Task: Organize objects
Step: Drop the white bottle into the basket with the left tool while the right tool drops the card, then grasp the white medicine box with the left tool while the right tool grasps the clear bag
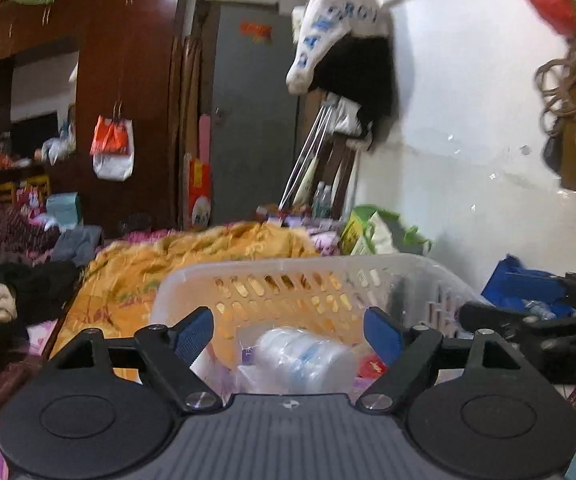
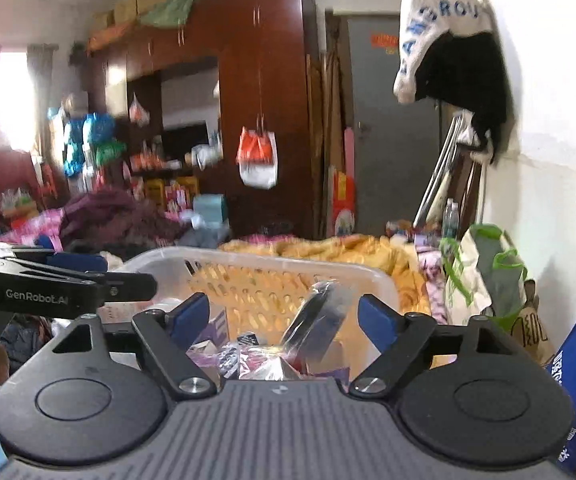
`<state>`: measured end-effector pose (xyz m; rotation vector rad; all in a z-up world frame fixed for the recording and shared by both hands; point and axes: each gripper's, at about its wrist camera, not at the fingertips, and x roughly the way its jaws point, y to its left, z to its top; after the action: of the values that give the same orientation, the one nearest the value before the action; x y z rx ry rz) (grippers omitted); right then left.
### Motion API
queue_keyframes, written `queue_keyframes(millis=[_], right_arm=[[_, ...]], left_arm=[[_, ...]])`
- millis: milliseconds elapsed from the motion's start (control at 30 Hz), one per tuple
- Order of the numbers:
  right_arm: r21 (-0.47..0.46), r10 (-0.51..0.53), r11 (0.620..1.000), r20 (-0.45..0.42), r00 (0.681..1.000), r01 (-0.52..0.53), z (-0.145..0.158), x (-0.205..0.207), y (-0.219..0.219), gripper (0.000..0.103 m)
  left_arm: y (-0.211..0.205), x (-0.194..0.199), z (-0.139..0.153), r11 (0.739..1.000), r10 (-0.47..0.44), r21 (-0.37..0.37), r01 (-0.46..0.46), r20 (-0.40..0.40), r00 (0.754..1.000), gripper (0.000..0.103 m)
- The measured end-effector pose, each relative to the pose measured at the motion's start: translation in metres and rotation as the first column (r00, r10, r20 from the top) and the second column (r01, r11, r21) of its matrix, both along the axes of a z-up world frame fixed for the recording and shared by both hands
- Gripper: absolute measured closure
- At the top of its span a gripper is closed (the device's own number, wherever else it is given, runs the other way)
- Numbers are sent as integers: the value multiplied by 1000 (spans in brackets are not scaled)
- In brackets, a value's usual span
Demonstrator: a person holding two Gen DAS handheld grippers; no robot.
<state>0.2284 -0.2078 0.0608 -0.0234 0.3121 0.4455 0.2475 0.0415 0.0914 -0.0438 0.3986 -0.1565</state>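
**Two grippers released above a loaded basket**

Both of my grippers stand spread with nothing between the pads: the left gripper hovers over the near rim of the white basket, and the right gripper does the same beside it, so neither is grasping anything. No earlier view is on hand, so I judge only what lies here.

Just past the left pads lies a clear pack of white rounds, resting inside the basket, its long axis running roughly across my view, near level. Ahead of the right pads a clear-wrapped dark item leans in the basket, its long axis tilted up and away, top end toward the far wall of the basket.

My worry: that leaning item looks propped on loose packets, so a nudge from either gripper could tip it over the rim. The basket sits on a soft orange quilt on the bed, so pressing on one side may rock it. The two grippers are close; I could knock them together.
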Motion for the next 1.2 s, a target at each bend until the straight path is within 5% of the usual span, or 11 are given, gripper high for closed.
queue_keyframes(millis=[33, 100, 167, 367, 500, 667, 733, 800, 900, 1033, 1200], right_arm=[[20, -1, 1000, 39, 999, 1, 0, -12, -9, 1], [28, -44, 999, 106, 993, 42, -4, -37, -24, 0], [3, -61, 998, 84, 995, 61, -16, -49, -33, 0], [-103, -21, 995, -119, 993, 8, -70, -47, -35, 0], [-139, -6, 990, -199, 980, -22, -87, -42, -27, 0], [-176, -10, 984, -265, 964, -38, -100, -36, -29, 9], [-168, -11, 985, -286, 958, -39, -103, -34, -32, 21], [-161, -6, 986, -295, 956, -44, -103, -34, -33, 31], [-178, -10, 983, -302, 953, -46, -104, -35, -31, 40], [-174, -12, 984, -293, 956, -41, -105, -35, -32, 54], [-126, 6, 991, -284, 959, -43, -102, -37, -39, 60]], left_arm=[[4, -17, -2, 1000, -13, -3, 13, 33, 999, 18], [7, -51, -8, 999, -31, -6, 31, 98, 995, 10], [7, -76, -18, 999, -33, 2, 33, 111, 993, 3], [-1, -90, -64, 992, -75, 94, 79, -43, 996, 3], [5, -84, -80, 994, -79, 61, 87, -115, 990, 7], [-3, -80, -94, 989, -72, 112, 92, -169, 983, 16], [-7, -79, -98, 988, -73, 123, 95, -175, 982, 18], [-13, -77, -101, 986, -65, 137, 92, -188, 980, 28], [-20, -73, -106, 980, -36, 184, 76, -212, 977, 58], [-23, -77, -109, 975, -19, 214, 60, -190, 982, 58], [-15, -88, -106, 984, -99, 131, 116, -135, 986, 58]])
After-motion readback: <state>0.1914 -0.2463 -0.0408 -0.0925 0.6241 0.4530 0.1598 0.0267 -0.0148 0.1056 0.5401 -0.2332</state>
